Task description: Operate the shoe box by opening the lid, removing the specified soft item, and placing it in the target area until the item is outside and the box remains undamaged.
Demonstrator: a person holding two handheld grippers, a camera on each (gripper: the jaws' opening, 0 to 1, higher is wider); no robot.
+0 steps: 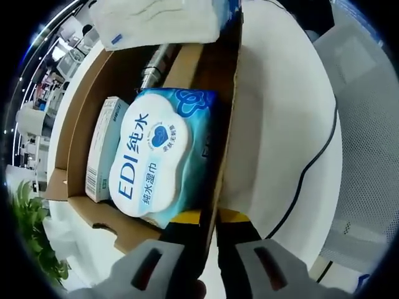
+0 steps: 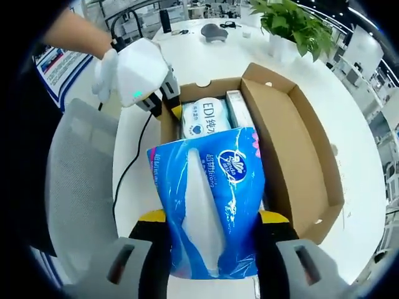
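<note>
The brown cardboard shoe box (image 2: pixel 283 112) lies open on the white table, its lid (image 2: pixel 305 156) folded out to one side. My right gripper (image 2: pixel 212 224) is shut on a blue soft tissue pack (image 2: pixel 209 199), held up above the box's near end. That pack (image 1: pixel 162 22) hangs over the box's far end in the left gripper view. Inside lie a light-blue wet wipes pack (image 1: pixel 153 159) (image 2: pixel 206 117), a slim white carton (image 1: pixel 103 149) (image 2: pixel 239 109) and a metal cylinder (image 1: pixel 154 65). My left gripper (image 1: pixel 209 224) (image 2: pixel 165 96), in a gloved hand, is shut on the box's side wall (image 1: pixel 227 93).
A black cable (image 1: pixel 312 162) (image 2: pixel 128 168) trails across the table beside the box. A grey mesh chair (image 2: pixel 75 174) (image 1: pixel 368 124) stands at the table's edge. A potted plant (image 2: pixel 293 25) (image 1: pixel 31 230) and a dark object (image 2: pixel 214 32) sit beyond the box.
</note>
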